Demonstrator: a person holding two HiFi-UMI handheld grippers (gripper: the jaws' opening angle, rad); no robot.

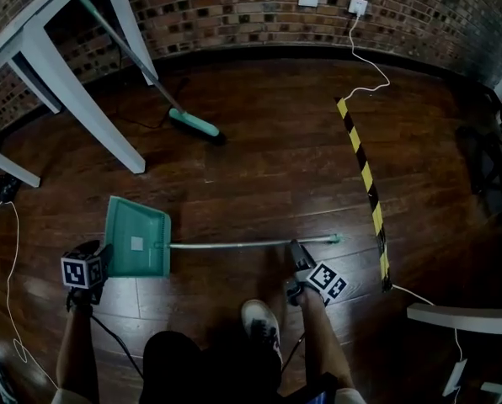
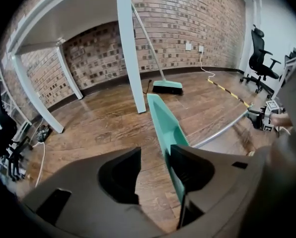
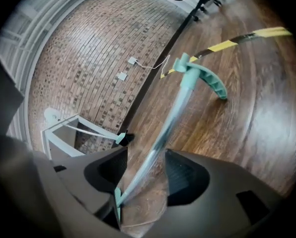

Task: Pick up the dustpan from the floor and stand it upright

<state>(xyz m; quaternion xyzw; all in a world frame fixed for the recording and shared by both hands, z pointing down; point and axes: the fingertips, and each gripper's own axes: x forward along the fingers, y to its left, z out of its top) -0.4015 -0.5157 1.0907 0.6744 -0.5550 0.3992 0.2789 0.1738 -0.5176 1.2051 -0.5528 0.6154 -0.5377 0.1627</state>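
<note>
Dustpan [image 1: 137, 247] lies flat on the wooden floor [image 1: 268, 167], with its long handle [image 1: 251, 243] running to the right in the head view.

Left gripper [image 2: 155, 157]: jaws wide apart. The pan's teal side wall stands between them, close along the right jaw, and is not clamped.

Right gripper [image 3: 145, 167]: jaws wide apart, astride the handle short of its hooked end. The tube passes between them unpinched.

Surroundings: a broom [image 1: 194, 123] stands beyond the pan, its stick slanting up past a white table leg [image 1: 74, 91]. Yellow-black tape [image 1: 365, 175] crosses the floor just past the handle's end. The person's shoe [image 1: 259, 322] is near the handle, on the near side.
</note>
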